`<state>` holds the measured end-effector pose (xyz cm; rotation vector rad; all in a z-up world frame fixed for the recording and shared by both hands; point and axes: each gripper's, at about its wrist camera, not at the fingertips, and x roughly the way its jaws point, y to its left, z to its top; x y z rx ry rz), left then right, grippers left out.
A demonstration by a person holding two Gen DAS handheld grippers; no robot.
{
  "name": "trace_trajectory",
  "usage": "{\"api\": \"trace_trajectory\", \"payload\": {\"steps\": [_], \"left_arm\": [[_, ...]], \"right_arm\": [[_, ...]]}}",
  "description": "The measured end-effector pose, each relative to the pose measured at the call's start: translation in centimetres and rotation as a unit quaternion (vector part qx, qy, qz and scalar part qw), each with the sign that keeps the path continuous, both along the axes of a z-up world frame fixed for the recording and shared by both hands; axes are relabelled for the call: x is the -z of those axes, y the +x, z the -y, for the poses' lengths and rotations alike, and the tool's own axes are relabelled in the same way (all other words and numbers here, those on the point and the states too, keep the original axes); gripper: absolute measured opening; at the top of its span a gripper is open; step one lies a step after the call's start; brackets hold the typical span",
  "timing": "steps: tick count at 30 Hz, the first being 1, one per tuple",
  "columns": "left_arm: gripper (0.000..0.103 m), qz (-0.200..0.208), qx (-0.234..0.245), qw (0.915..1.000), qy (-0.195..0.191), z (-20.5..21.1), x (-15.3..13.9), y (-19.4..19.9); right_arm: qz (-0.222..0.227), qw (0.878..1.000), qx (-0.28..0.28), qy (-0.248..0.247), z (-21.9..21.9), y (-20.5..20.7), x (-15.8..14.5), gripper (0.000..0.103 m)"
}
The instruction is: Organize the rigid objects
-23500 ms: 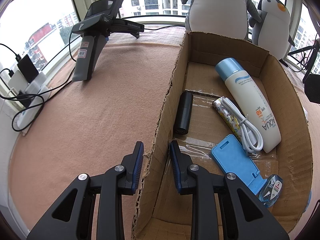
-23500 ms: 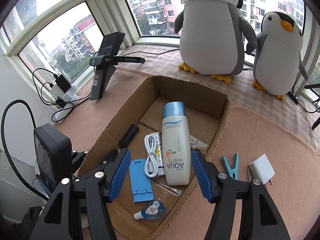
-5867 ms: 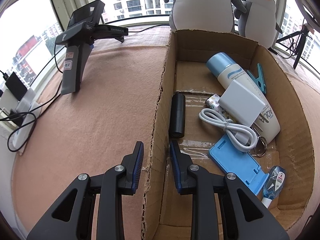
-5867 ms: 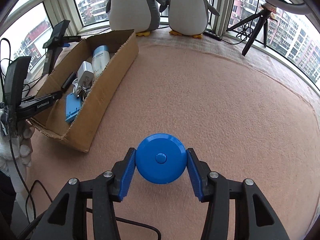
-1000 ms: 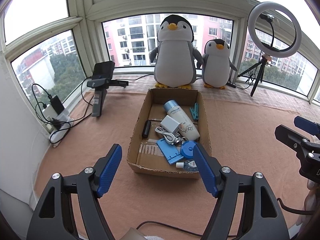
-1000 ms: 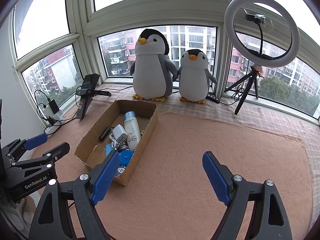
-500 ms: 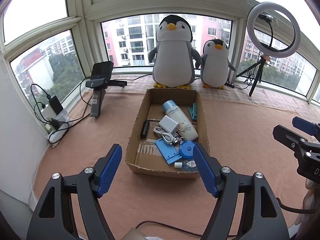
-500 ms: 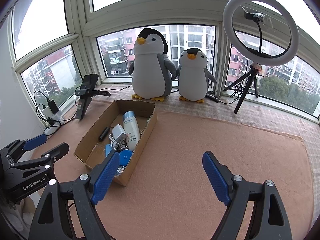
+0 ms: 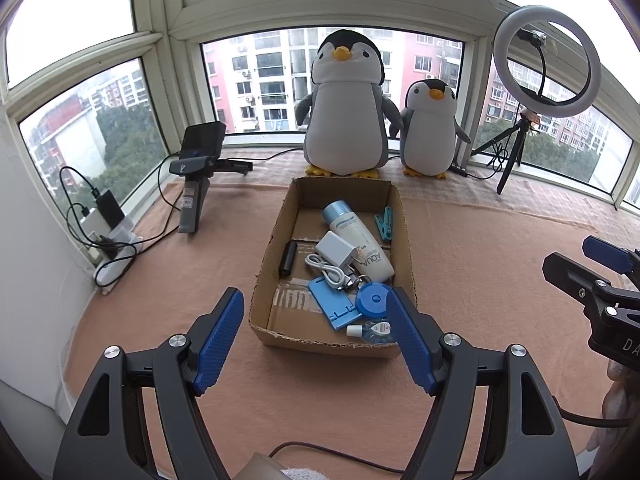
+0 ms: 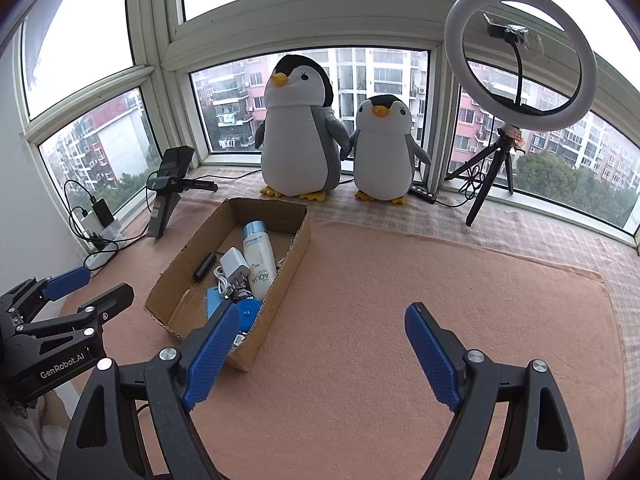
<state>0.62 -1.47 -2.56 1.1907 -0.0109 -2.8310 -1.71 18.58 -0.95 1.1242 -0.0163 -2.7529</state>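
Observation:
An open cardboard box (image 9: pixel 276 222) (image 10: pixel 296 240) stands on the pink blanket. In it lie a white AQUA bottle (image 9: pixel 360 240) (image 10: pixel 259 258), a white charger (image 9: pixel 334 249), a white cable (image 9: pixel 326 270), a black cylinder (image 9: pixel 289 258), a blue phone stand (image 9: pixel 330 306), a round blue tape measure (image 9: pixel 374 300) (image 10: pixel 247 312), a teal clothespin (image 9: pixel 385 222) and a small bottle (image 9: pixel 370 329). My left gripper (image 9: pixel 314 340) is open and empty, held back above the box's near end. My right gripper (image 10: pixel 320 350) is open and empty, right of the box.
Two plush penguins (image 9: pixel 344 108) (image 9: pixel 430 126) stand behind the box on the sill. A ring light on a tripod (image 10: pixel 520 60) stands at the back right. A spare gripper on a stand (image 9: pixel 198 184) and chargers with cables (image 9: pixel 106 224) are at the left.
Both grippers have stayed open and nearly still; the left view has drifted slightly closer to the box. The box contents have not moved.

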Motion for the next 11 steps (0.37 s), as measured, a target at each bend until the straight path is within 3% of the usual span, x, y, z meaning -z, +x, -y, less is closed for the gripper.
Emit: {"api": "trace_trajectory", "payload": {"steps": [11], "left_arm": [[0.074,0.002,0.003,1.0000,0.001,-0.18,0.11,-0.12]], "right_arm": [[0.001,1.000,0.004,-0.001,-0.19,-0.12,0.03,0.082]]}}
